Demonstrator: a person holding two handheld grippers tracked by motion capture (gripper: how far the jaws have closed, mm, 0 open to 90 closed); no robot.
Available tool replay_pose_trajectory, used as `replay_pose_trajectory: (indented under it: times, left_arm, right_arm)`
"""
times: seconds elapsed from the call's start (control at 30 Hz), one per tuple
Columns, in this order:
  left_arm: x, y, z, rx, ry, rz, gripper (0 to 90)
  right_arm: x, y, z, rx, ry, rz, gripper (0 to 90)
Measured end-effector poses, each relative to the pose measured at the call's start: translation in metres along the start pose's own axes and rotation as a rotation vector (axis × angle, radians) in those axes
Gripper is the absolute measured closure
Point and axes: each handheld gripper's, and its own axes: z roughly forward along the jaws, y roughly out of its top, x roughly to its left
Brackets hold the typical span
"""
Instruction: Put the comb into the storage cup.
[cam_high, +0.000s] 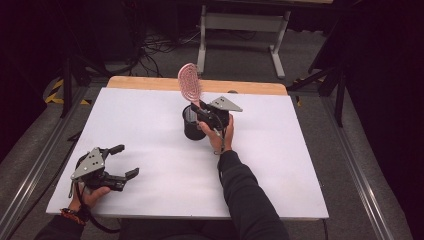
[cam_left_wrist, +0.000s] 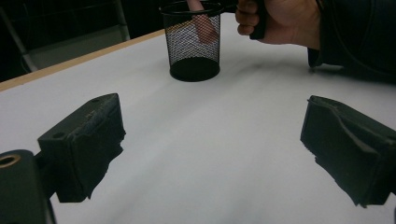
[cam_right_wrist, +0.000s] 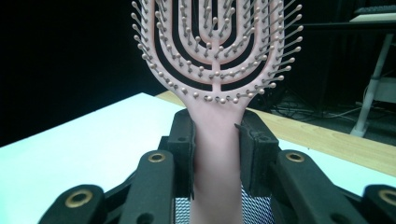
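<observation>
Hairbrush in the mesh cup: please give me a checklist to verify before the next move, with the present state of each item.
1. Right gripper shut on the hairbrush handle: ok.
2. Handle end inside the mesh cup: ok; pink shows through the mesh.
3. Handle end touching the cup bottom: cannot tell.
4. Cup upright on the table: ok.
5. Left gripper open and apart from the cup: ok.
6. Brush head free of obstacles above the cup: ok.
</observation>
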Motion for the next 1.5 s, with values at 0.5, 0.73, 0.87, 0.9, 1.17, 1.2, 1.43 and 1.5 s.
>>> replay_pose_trajectory:
  times: [0.5,0.73,0.87,0.9,1.17,1.2,1.43,1.5]
  left_arm:
    - [0.000,0.000,0.000,0.001,0.001,0.000,7.1]
    - [0.000,0.000,0.000,0.003,0.000,-0.001,7.1]
    - [0.000,0.000,0.001,0.004,-0.002,0.000,7.1]
    - [0.000,0.000,0.001,0.005,-0.003,0.000,7.1]
    - [-0.001,0.000,0.001,0.004,-0.002,0.000,7.1]
    - [0.000,0.000,0.001,0.005,-0.003,0.000,7.1]
    - [-0.001,0.000,0.001,0.005,-0.004,-0.002,7.1]
    - [-0.001,0.000,0.001,0.007,-0.002,-0.002,7.1]
  right_arm:
    - [-0.003,-0.005,0.001,0.030,-0.003,-0.001,69.4]
    - [-0.003,-0.012,0.002,0.051,0.000,0.002,69.2]
    - [-0.002,-0.012,0.002,0.054,-0.004,-0.011,69.0]
    - [-0.001,-0.012,0.002,0.057,-0.011,-0.018,68.7]
    - [0.003,-0.012,0.005,0.084,0.009,-0.046,68.3]
    - [0.003,-0.012,0.005,0.083,0.011,-0.044,68.9]
    - [0.003,-0.012,0.006,0.086,0.013,-0.052,66.0]
    - [0.003,-0.012,0.006,0.088,0.008,-0.054,64.4]
